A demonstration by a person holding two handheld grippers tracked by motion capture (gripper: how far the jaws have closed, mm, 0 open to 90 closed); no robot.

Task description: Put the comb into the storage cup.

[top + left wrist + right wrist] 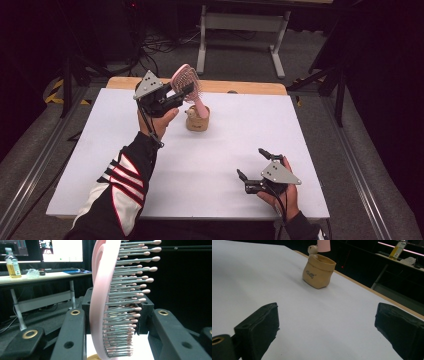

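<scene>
Our left gripper (pixel 186 90) clamped on pink plastic bristle hairbrush (pixel 186 80), handle in tan sack-shaped pot (pixel 198 120), our right gripper (pixel 254 163) gaping wide above white worktop (pixel 215 160)

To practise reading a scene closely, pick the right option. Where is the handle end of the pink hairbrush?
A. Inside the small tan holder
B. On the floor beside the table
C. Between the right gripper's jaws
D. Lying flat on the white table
A: the pink hairbrush, clamped at its head by the left gripper, slants down with its handle end inside the small tan holder, while the right gripper rests open and apart.
</scene>
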